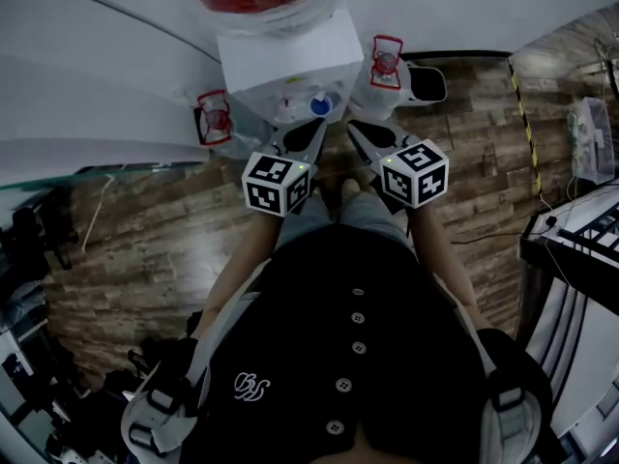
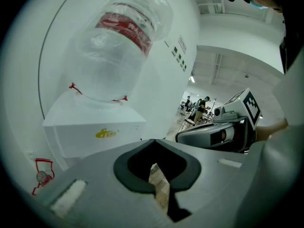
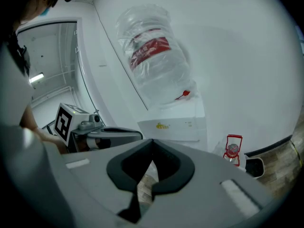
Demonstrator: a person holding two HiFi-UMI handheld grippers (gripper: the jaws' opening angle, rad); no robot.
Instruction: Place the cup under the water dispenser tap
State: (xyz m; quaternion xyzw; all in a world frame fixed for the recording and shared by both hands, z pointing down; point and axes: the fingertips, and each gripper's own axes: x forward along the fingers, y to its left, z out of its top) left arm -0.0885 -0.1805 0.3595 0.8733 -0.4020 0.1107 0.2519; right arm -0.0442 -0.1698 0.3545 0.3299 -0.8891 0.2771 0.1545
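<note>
Though left claw (image 1: 315, 127) and right claw (image 1: 355, 129), both pinched together and empty, hover before the water dispenser (image 1: 285, 61), no cup shows plainly, so placement looks undone.

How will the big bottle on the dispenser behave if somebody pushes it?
The big bottle is bulky, probably heavy if full. It sits neck-down on the white dispenser, so a hard push may tip it. Its loose plastic wrap looks slippery.
</note>
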